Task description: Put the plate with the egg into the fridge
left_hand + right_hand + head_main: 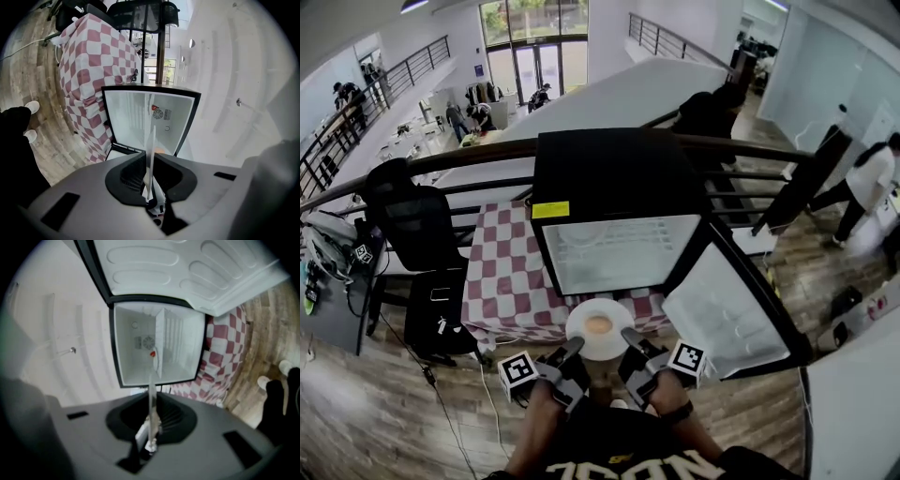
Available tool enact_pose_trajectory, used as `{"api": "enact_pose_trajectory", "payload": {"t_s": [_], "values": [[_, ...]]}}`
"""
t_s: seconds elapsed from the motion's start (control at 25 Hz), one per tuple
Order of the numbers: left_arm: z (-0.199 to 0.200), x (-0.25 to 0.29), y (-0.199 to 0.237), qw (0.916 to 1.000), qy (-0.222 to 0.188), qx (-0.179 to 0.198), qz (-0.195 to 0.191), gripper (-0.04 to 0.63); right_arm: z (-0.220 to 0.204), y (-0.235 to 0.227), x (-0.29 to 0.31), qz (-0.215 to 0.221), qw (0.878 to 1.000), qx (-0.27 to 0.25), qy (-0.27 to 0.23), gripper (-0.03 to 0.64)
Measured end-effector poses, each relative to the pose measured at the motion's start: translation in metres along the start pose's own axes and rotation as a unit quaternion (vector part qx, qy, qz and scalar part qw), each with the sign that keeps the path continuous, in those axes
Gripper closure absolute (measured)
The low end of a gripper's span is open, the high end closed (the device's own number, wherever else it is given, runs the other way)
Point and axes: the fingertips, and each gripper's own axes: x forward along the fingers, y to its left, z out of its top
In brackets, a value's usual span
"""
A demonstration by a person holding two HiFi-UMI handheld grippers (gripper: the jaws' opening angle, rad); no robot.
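The plate (579, 325) looks thin, stiff, breakable, and its egg (598, 324) liable to slide. The left hand-held gripper (574, 347) clamps the rim at seven o'clock, the right hand-held gripper (631, 338) at five.

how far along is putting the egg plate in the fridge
Done: the fridge has its door open, and the plate with the egg is picked up. In hand: the left gripper and right gripper each have jaws shut on the plate's rim, holding it just before the opening. Left: move it inside, set it down and let go.
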Motion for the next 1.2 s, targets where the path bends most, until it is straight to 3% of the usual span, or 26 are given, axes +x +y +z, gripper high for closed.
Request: {"api": "enact_pose_trajectory", "payload": {"t_s": [0.32,0.56,0.84,1.0,1.2], "values": [[0.052,0.014,-0.009,0.9986,0.016,0.049,-0.006,0.552,0.001,0.001,0.052,0.005,1.0,-0.01,-0.014,0.581],[0.068,0.027,0.017,0.9961,0.034,0.079,0.022,0.552,0.013,-0.025,0.074,-0.046,0.99,-0.13,-0.04,0.582],[0.085,0.058,0.044,0.99,0.027,0.134,0.037,0.554,0.037,-0.055,0.097,-0.06,0.989,-0.135,-0.014,0.581],[0.09,0.079,0.069,0.9864,0.028,0.155,0.048,0.56,0.057,-0.076,0.107,-0.095,0.971,-0.218,0.004,0.577],[0.099,0.099,0.098,0.9849,0.024,0.157,0.069,0.56,0.075,-0.1,0.121,-0.121,0.957,-0.263,0.029,0.572]]}}
